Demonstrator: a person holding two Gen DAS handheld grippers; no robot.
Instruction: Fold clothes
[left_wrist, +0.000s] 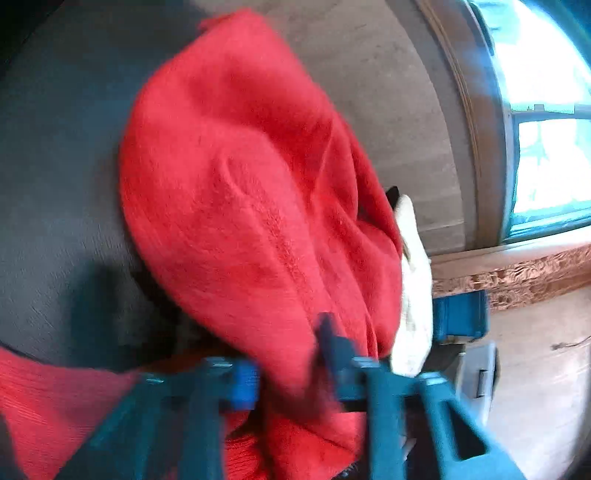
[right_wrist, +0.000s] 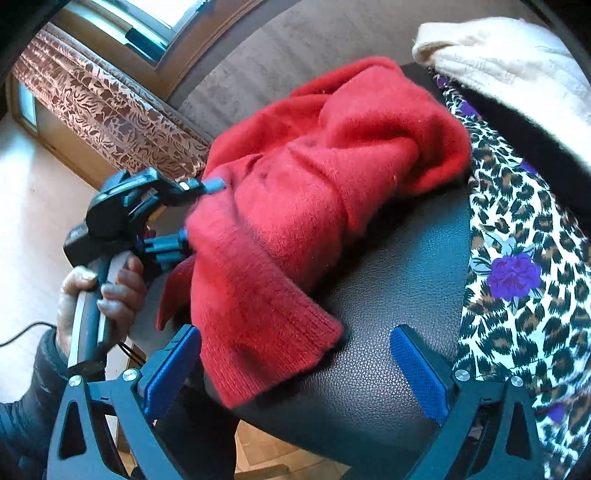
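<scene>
The red sweater (right_wrist: 325, 192) lay bunched at frame centre on the black surface (right_wrist: 399, 295). Left gripper (left_wrist: 291, 373) was clamped on its fabric; right gripper (right_wrist: 295, 373) gaped empty. Soft and floppy, it looked best taken by the ribbed hem.
</scene>
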